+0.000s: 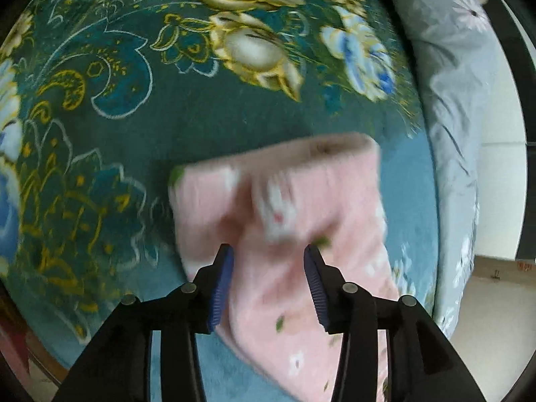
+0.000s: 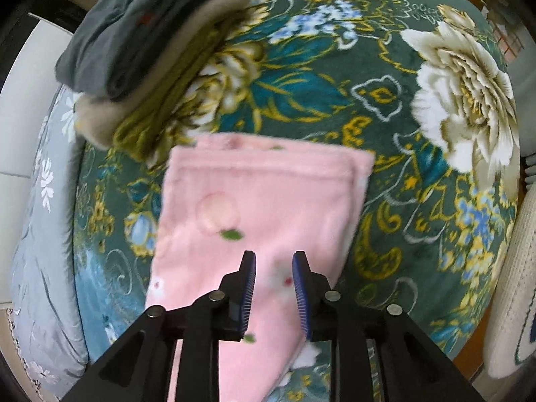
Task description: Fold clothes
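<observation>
Left wrist view was blurred, so fine detail couldn't be read. The pink fleece garment with small flowers and green leaves (image 1: 284, 221) was seen lying on the dark green floral plush blanket (image 1: 140, 107), already doubled over with layered edges at its 12 o'clock end. The left gripper (image 1: 269, 279) was held wide open above it, nothing pinched between the blue pads.

In the right wrist view the right gripper (image 2: 274, 288) was also parted, more narrowly, with the pink cloth only seen beyond the gap, not clamped. A stack of folded grey, beige and olive clothes (image 2: 140, 57) was sitting toward 11 o'clock, near the pink piece's far corner.

Risks, as judged: fluffy, thick fleece could be pinched through only one layer, so the fold would be dragged apart. The plush blanket could get caught with it too. A careless sweep toward 11 o'clock could knock the stack.

Whether another fold was due or it was finished couldn't be told.
</observation>
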A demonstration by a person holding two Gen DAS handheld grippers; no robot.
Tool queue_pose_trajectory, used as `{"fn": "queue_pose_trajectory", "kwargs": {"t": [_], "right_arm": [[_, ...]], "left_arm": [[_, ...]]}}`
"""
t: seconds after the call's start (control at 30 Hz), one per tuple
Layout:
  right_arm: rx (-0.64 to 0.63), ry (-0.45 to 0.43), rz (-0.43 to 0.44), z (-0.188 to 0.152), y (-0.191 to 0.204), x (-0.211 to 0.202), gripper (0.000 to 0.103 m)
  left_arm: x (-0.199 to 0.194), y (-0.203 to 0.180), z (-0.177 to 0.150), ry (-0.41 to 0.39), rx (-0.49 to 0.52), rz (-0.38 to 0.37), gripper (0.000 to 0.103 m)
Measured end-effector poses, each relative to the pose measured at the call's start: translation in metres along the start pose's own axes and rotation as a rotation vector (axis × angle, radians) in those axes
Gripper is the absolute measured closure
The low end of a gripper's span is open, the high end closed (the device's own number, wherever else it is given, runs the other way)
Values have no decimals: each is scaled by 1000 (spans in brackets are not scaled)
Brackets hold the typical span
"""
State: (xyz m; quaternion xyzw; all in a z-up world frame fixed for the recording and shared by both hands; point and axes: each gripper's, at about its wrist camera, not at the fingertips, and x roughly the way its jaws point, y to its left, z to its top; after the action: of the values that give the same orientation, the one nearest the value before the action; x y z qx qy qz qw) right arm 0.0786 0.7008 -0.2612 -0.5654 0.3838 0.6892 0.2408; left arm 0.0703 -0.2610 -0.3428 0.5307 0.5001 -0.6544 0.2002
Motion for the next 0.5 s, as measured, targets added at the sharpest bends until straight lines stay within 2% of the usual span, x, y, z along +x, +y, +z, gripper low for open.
{"fn": "queue_pose_trajectory", "kwargs": {"t": [0.1, 0.17, 0.2, 0.23, 0.3, 0.33, 0.5], "right_arm": [[-2, -6, 9, -12, 22, -8, 78], [-22, -8, 13, -19, 37, -14, 78], [-34, -10, 14, -22, 43, -17, 78], [-51, -14, 14, -24, 50, -21, 78], [-70, -19, 13, -29, 60, -27, 78], [-76, -20, 17, -32, 66, -30, 78], [-104, -21, 33, -45, 85, -43, 78]], "left_arm": [[13, 9, 6, 22, -42, 3, 59], [8, 7, 6, 14, -28, -32, 59], [0, 4, 5, 3, -7, -60, 63], [-7, 1, 4, -9, 14, -88, 80], [-22, -5, 1, -32, 55, -143, 92], [-30, -8, -1, -43, 76, -171, 96], [-67, -23, -7, -101, 179, -310, 98]]}}
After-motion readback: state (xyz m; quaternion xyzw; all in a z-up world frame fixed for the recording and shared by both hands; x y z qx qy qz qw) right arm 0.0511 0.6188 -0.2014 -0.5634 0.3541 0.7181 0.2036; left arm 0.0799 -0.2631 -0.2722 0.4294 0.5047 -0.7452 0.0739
